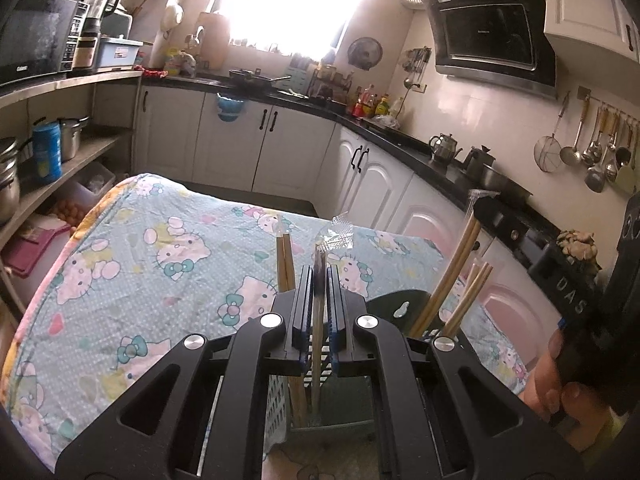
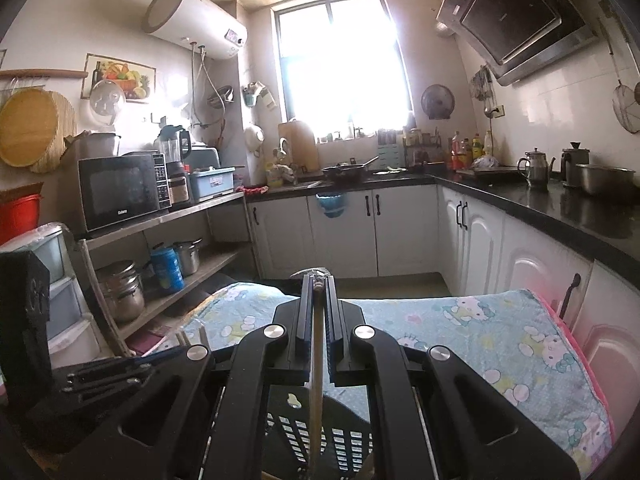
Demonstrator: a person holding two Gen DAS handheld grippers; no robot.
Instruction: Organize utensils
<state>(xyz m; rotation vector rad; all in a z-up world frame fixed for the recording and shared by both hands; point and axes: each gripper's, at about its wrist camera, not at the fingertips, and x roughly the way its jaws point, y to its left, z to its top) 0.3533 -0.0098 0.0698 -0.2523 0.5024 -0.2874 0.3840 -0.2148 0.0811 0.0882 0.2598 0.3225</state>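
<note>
Holding a wrapped pair of chopsticks (image 1: 318,320) clamped upright, the left tongs (image 1: 319,276) hang over the slotted utensil basket (image 1: 280,404) on the cloth-covered worktop (image 1: 140,240) — the right tongs (image 2: 319,284) likewise pinch a single chopstick (image 2: 316,400) above a dark basket (image 2: 288,432) at 6 o'clock. Loose chopsticks (image 1: 432,296) already lean at 2 o'clock of the left tongs. A tilted release could catch a tip on the rim and tip the light basket — or knock the leaning sticks.

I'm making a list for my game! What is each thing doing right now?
Left gripper: jaws shut on wrapped chopsticks, upright above the white holder.
Right gripper: jaws shut on a chopstick pair, above the black holder.
Other chopsticks: standing tilted in the black holder.
Cupboard doors: closed.
</note>
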